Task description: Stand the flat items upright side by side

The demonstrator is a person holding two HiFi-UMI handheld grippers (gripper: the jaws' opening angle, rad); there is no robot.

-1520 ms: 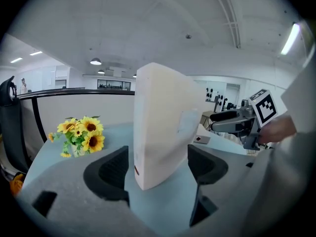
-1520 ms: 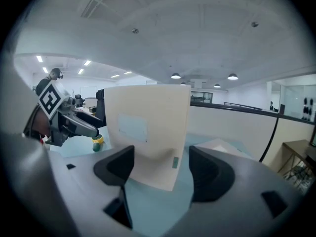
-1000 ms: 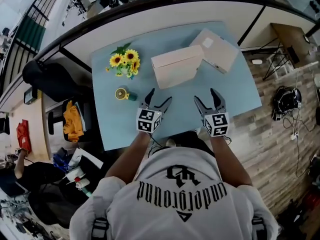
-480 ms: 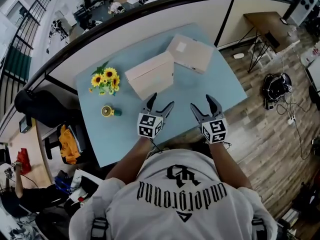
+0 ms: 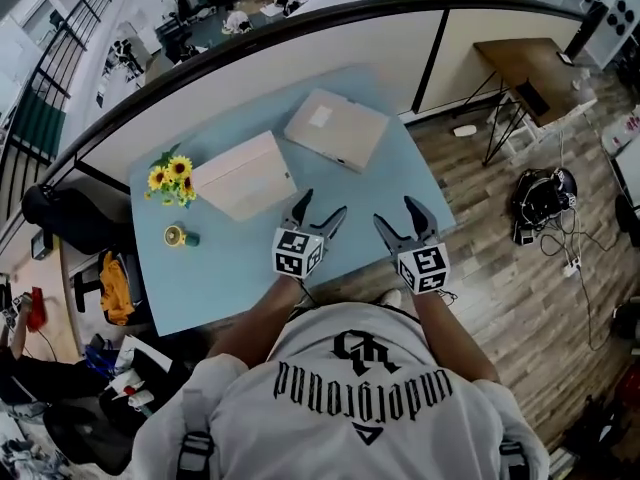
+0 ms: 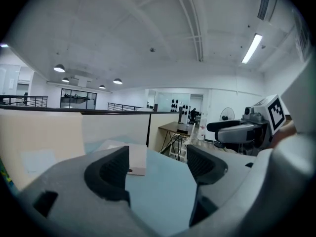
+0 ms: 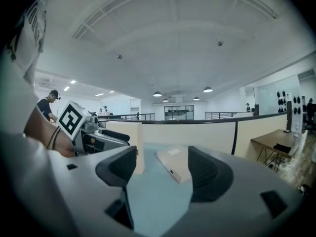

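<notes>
Since one second ago, the upright pale beige cardboard box (image 5: 243, 175) and the flat-lying pale beige cardboard box (image 5: 336, 128) are sitting farther toward 9 o'clock in the head view, while my grippers are keeping about the same places. I am holding my left gripper (image 5: 321, 206) over the near part of the light blue tabletop (image 5: 230, 268), jaws apart with nothing between them. My right gripper (image 5: 397, 215) is hovering just beside it at 3 o'clock, jaws likewise spread and empty. The upright box is standing at 10 o'clock from the left gripper. The flat-lying box is resting at 12 o'clock, apart from the upright one. A yellow sunflower bunch (image 5: 170, 178) is sitting at the upright box's 9 o'clock.
</notes>
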